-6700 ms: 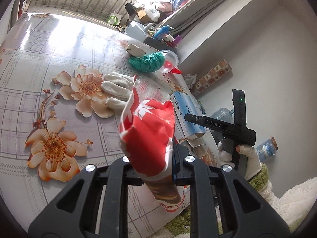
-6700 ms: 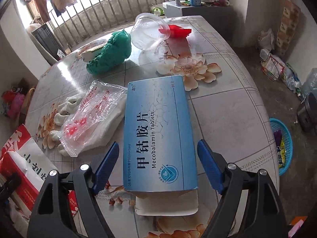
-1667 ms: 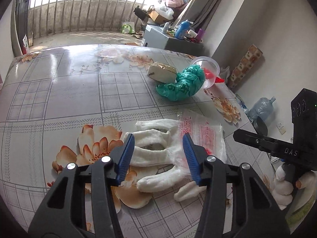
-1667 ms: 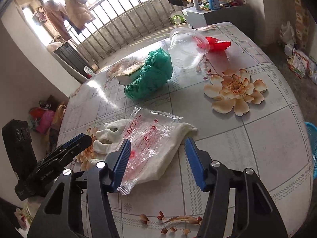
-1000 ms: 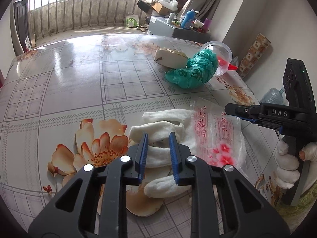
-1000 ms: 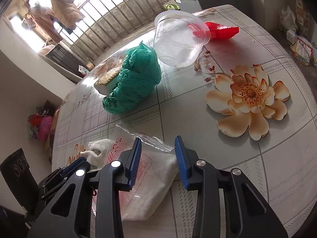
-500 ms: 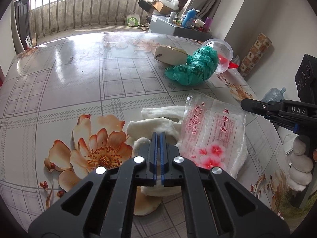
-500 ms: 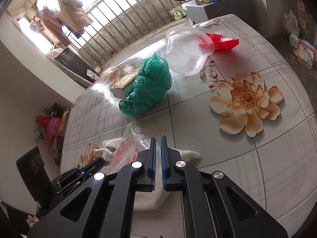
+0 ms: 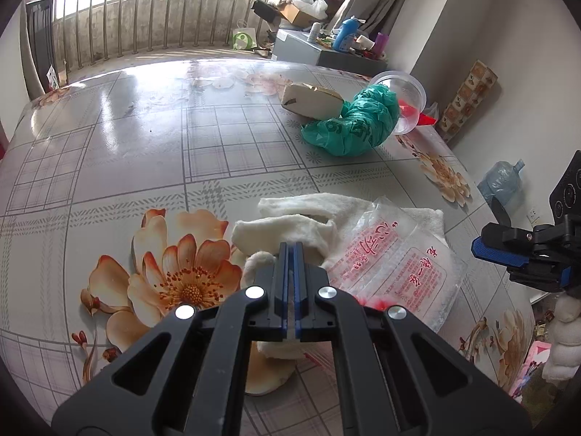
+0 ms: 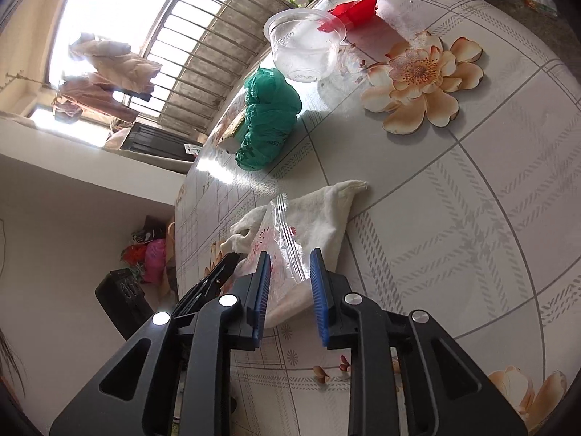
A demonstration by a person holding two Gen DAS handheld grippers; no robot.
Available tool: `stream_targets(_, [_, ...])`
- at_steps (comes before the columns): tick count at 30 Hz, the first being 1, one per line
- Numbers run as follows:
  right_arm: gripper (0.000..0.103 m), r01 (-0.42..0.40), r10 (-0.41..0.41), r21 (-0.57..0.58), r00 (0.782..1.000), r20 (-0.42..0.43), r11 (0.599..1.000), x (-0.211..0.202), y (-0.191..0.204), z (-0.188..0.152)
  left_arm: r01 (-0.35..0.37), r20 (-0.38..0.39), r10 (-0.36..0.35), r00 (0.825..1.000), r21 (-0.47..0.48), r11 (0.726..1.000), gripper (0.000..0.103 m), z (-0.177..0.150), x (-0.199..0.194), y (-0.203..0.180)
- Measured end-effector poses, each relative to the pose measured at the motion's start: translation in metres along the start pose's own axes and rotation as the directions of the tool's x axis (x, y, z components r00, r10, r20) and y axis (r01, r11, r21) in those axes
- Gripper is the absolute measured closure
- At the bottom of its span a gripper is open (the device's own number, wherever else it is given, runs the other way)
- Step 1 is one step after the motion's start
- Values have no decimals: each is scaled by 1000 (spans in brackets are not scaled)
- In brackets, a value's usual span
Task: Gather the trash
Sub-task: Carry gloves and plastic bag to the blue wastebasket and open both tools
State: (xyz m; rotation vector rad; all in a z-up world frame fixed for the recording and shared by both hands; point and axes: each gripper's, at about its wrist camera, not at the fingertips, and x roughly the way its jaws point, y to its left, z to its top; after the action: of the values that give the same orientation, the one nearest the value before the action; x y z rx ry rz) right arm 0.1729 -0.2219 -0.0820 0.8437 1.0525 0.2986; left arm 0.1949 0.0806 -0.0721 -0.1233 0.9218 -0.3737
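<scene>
Two grippers: both worked at one heap near the table's (image 9: 120, 152) front edge.
Left gripper (image 9: 289, 250): jaws pressed together on a finger of the white fleecy cloth glove (image 9: 279, 232), probably pinning or lifting it.
Right gripper (image 10: 289, 267): jaws opening, astride the near end of the clear printed plastic bag (image 10: 281, 243), pads not pressing it; likely re-gripping.
Bag's place: draped over the glove's cuff side, touching it.
Bag's long axis: ran from the right gripper away across the table in the right wrist view; which end was the mouth was unclear.
Other trash: crumpled green plastic bag (image 9: 354, 123) and clear plastic cup (image 10: 307, 51) lay well apart, farther back.
Judgement: separating bag from glove looked the aim.
</scene>
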Motion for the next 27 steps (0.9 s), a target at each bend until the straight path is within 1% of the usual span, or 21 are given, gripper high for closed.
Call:
stream_targets(1, [60, -3, 2, 22, 999, 41, 1000, -7, -2, 2, 1, 1, -1, 1000, -1, 1000, 103, -1, -1, 0])
stream_targets(2, [59, -5, 2, 34, 997, 74, 999, -13, -4, 3, 1, 1, -1, 1000, -1, 1000, 103, -1, -1, 0])
stream_targets(3, [59, -9, 6, 37, 997, 81, 999, -17, -4, 5, 1, 1, -1, 1000, -1, 1000, 103, -1, -1, 1])
stream_targets(4, [59, -25, 22, 33, 997, 71, 999, -18, -3, 5, 2, 0, -2, 1000, -1, 1000, 103, -1, -1, 1])
stream_targets(7, [59, -63, 63, 4, 998, -15, 998, -9, 9, -6, 1, 2, -1, 1000, 0, 1000, 103, -1, -1, 1])
stream_targets(9, [59, -78, 78, 6, 993, -86, 997, 3, 13, -16, 2, 2, -2, 1000, -3, 1000, 103, -1, -1, 1])
stream_targets(11, [59, -74, 76, 19, 985, -153, 997, 19, 13, -28, 3, 3, -3, 1000, -4, 1000, 103, 0, -1, 2])
stream_targets(13, [59, -65, 73, 45, 979, -191, 997, 33, 10, -36, 4, 3, -4, 1000, -4, 1000, 103, 0, -2, 2])
stream_targets(16, [62, -70, 86, 77, 970, -225, 995, 50, 9, -41, 6, 1, -6, 1000, -4, 1000, 103, -1, -2, 2])
stream_targets(18, [66, -76, 95, 90, 967, -236, 993, 57, 11, -43, 10, 1, -10, 1000, -6, 1000, 103, -1, -4, 2])
stream_targets(20, [68, -94, 114, 93, 965, -235, 991, 60, 16, -43, 14, 2, -14, 1000, -9, 1000, 103, -1, -4, 2])
stream_targets(27, [71, -131, 147, 93, 969, -198, 987, 60, 21, -37, 17, 3, -17, 1000, -11, 1000, 103, -2, -4, 3])
